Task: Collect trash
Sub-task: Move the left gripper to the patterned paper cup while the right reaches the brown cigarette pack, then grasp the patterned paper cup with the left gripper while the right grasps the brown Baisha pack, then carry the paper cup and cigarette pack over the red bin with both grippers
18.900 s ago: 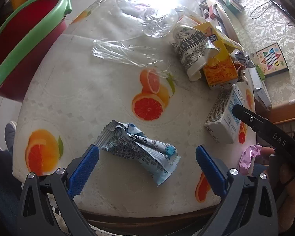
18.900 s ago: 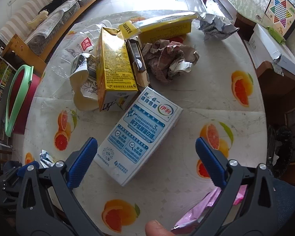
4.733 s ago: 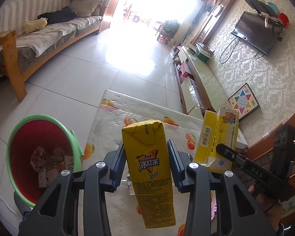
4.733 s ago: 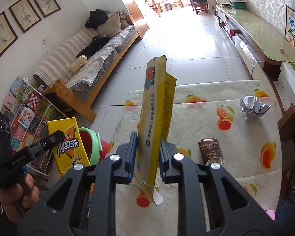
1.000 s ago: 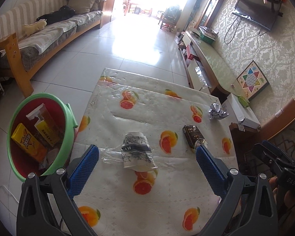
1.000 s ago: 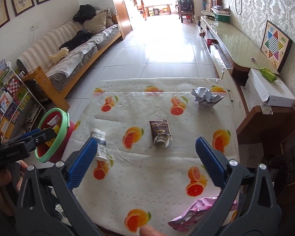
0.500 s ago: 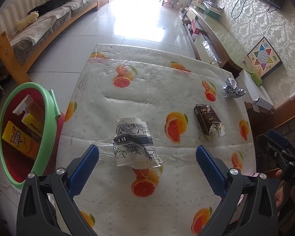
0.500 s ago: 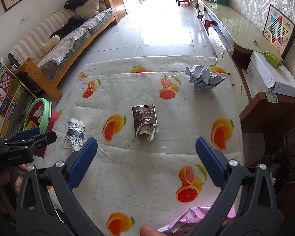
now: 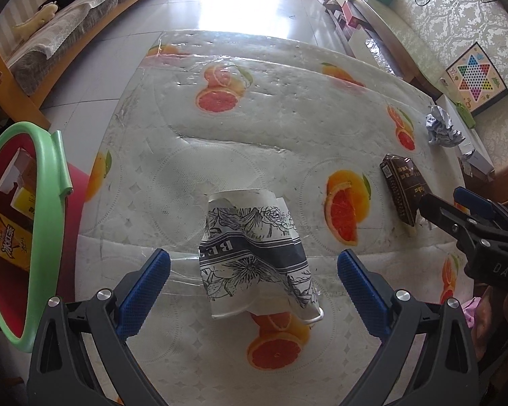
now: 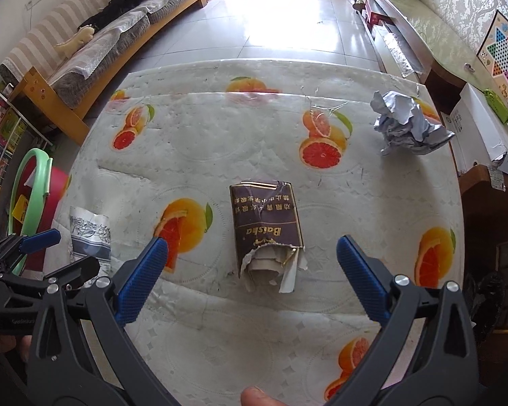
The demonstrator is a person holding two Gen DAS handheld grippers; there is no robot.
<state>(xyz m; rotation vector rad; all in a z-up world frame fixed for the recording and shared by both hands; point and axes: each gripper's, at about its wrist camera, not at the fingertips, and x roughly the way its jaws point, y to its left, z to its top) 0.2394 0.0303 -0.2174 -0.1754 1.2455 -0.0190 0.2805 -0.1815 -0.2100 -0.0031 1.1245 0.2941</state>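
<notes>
Left wrist view: the left claw [image 9: 253,284] gapes wide above a crushed cup [image 9: 254,257] lying on the tabletop [image 9: 271,128], pads [image 9: 145,291] clear of it. A bin [image 9: 27,237] stands left.

Right wrist view: the right claw [image 10: 252,275] is spread around a torn pack [image 10: 266,226], not touching. Crumpled paper [image 10: 408,123] lies far right.

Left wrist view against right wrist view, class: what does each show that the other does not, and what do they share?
Only the left wrist view shows the yellow cartons inside the red bin and the paper cup between the left gripper and its open jaws. Only the right shows the bookshelf. Both show the brown packet, the crumpled paper and the sofa.
</notes>
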